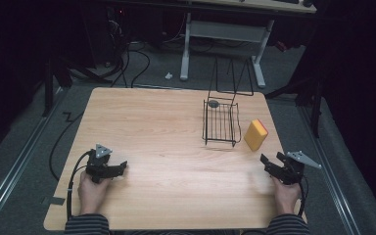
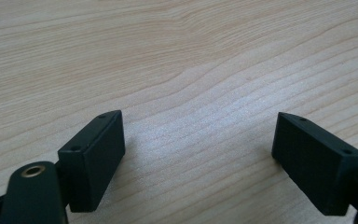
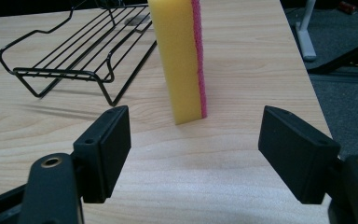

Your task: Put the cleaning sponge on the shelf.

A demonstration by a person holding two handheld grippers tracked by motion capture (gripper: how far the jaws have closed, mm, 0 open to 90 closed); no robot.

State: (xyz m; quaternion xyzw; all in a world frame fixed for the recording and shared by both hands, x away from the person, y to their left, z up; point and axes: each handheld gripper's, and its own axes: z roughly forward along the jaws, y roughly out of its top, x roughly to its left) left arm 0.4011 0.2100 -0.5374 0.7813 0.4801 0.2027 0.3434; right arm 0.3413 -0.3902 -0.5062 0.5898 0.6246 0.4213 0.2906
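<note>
A yellow sponge (image 1: 255,134) with a pink scouring side stands on its edge near the table's right side, just right of a black wire rack (image 1: 221,122). My right gripper (image 1: 272,164) is open, a short way in front of the sponge (image 3: 179,56), jaws wide apart and nothing between them; the rack (image 3: 74,51) lies to its left. My left gripper (image 1: 119,169) rests low at the front left of the table, open over bare wood (image 2: 191,84), nothing between its jaws.
The wooden table (image 1: 166,142) has its right edge close beside the sponge and my right gripper. A small grey round object (image 1: 213,103) sits at the rack's far end. Behind the table stand a wire frame (image 1: 231,78) and a desk's white legs (image 1: 186,49).
</note>
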